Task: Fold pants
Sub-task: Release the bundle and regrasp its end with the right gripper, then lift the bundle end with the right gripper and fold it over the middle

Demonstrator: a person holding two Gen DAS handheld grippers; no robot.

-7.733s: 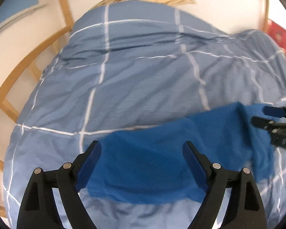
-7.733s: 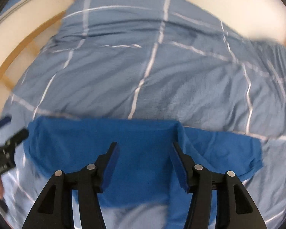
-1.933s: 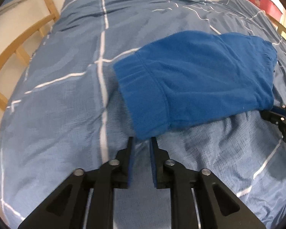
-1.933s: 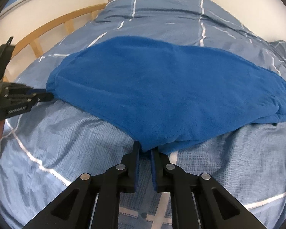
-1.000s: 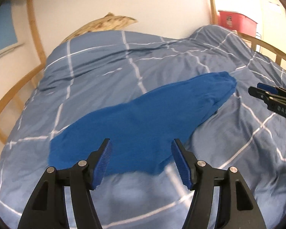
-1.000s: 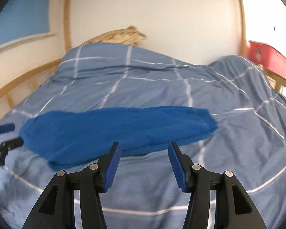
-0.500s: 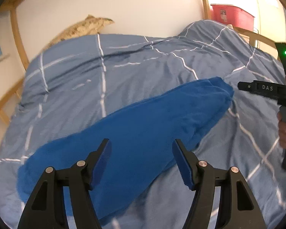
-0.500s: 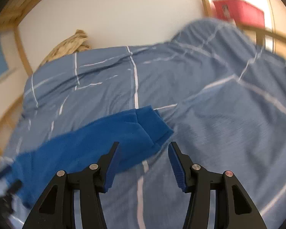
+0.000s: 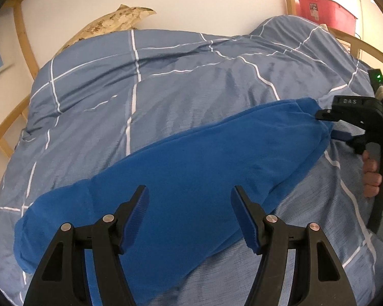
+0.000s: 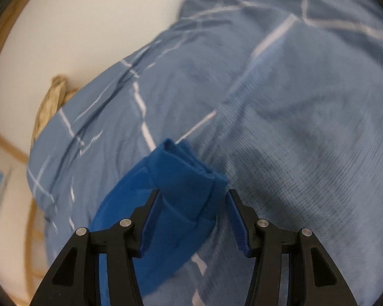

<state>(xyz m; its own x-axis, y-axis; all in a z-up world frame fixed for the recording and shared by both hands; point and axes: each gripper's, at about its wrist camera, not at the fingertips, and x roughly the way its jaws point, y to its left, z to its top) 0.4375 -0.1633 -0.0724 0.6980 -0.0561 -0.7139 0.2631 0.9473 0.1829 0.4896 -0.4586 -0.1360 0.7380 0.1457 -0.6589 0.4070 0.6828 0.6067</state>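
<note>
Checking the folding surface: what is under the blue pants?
The blue pants lie on a blue checked duvet on a bed; whatever is beneath the duvet is covered.

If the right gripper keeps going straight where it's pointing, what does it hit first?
Most likely the cuffed end of the blue pants, which lies between the open pads of the right gripper. Behind it is the checked duvet. Depth is hard to judge in this blurred view.

The raised letters "DAS" stand on the black upper body of the right gripper (image 9: 330,125), at the right edge of the left wrist view. A label on the front of the red storage bin (image 9: 326,12) carries print too small to read. The right wrist view shows no text.
</note>
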